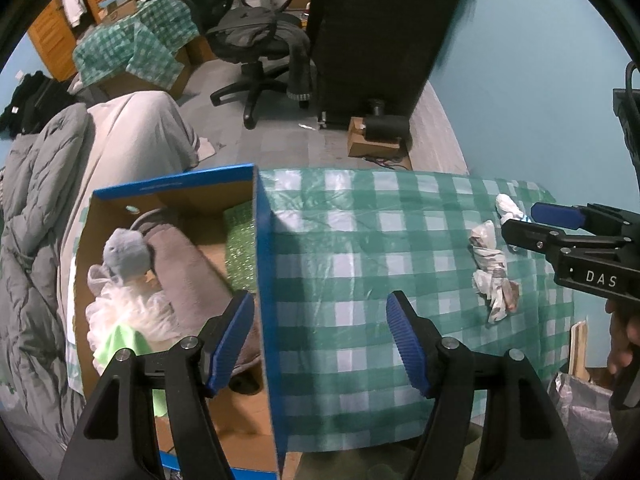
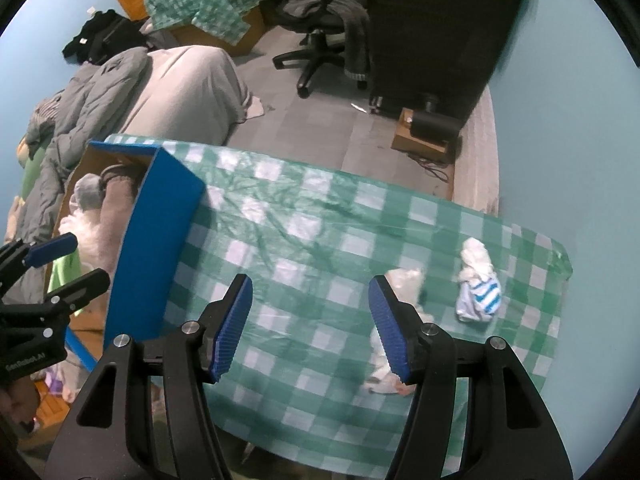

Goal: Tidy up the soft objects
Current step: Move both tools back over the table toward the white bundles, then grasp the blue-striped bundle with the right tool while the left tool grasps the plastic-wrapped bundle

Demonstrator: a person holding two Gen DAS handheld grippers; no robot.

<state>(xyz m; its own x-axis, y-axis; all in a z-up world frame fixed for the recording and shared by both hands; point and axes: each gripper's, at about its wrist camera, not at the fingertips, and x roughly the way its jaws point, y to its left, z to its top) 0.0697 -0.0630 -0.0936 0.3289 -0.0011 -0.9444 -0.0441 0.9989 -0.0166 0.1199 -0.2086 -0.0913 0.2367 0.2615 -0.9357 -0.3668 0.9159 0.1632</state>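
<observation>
Nearest to us, the left tool points steeply down with its blue pads spread and nothing between them; one pad hangs over the inside of the box, the other over the green checked cloth that covers the tabletop, so the blue box wall runs up between them. In the box we see a grey rolled towel, a pale blue-grey soft ball, a white mesh puff, a light green cloth and a green sparkly pad leaning at the far side.

The right tool is also spread, holding nothing, over the checked cloth. Its right pad partly hides a crumpled white bundle lying on the tabletop just beyond it. Further toward the far right corner of the tabletop lies a white rag with a blue-striped piece, apart from the bundle.

From the left wrist view the bundle lies just beside the tips of the right tool, not touching them as far as we can tell. Behind the tabletop stand an office chair draped with dark clothing and a bed with grey covers
</observation>
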